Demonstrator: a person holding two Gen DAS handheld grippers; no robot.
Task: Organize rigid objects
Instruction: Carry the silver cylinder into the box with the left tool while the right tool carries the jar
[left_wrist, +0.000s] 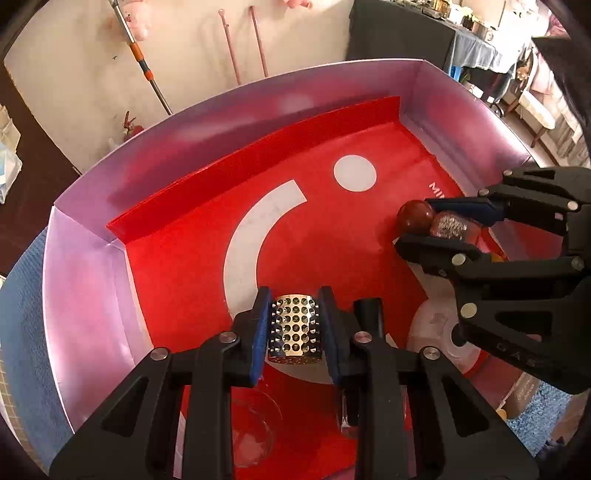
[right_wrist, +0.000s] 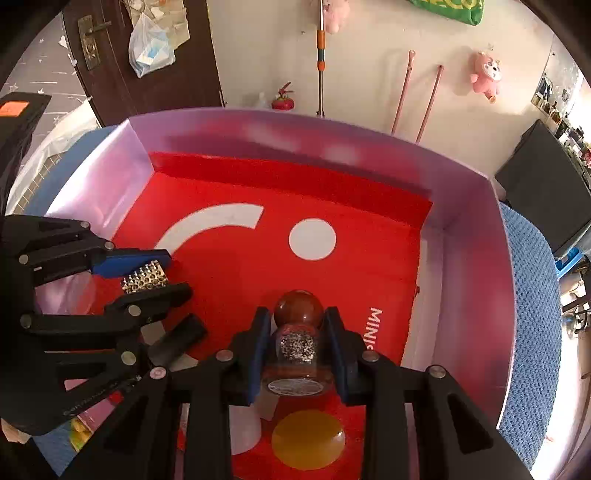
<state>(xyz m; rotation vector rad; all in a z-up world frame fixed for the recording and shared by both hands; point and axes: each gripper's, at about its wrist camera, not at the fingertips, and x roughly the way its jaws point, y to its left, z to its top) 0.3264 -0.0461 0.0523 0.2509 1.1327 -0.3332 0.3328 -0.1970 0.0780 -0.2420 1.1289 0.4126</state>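
Observation:
A perforated metal drum (left_wrist: 293, 325) sits between the blue pads of my left gripper (left_wrist: 294, 295), which is shut on it above the red floor of a large box (left_wrist: 221, 122). My right gripper (right_wrist: 297, 314) is shut on a small glass jar (right_wrist: 295, 354) of sparkly grains with a round brown stopper (right_wrist: 298, 308). Both grippers point down into the box, side by side. In the left wrist view, the right gripper (left_wrist: 413, 223) with the jar (left_wrist: 448, 226) is at the right. In the right wrist view, the left gripper (right_wrist: 177, 273) with the drum (right_wrist: 144, 281) is at the left.
The box has pale purple walls (right_wrist: 472, 258) and a red floor with a white arc and dot. Near its front lie a clear glass bowl (left_wrist: 255, 432), a black handle (right_wrist: 181, 339), a yellow round piece (right_wrist: 308, 439) and a white cup (right_wrist: 245, 428). A blue cloth (right_wrist: 532, 314) surrounds the box.

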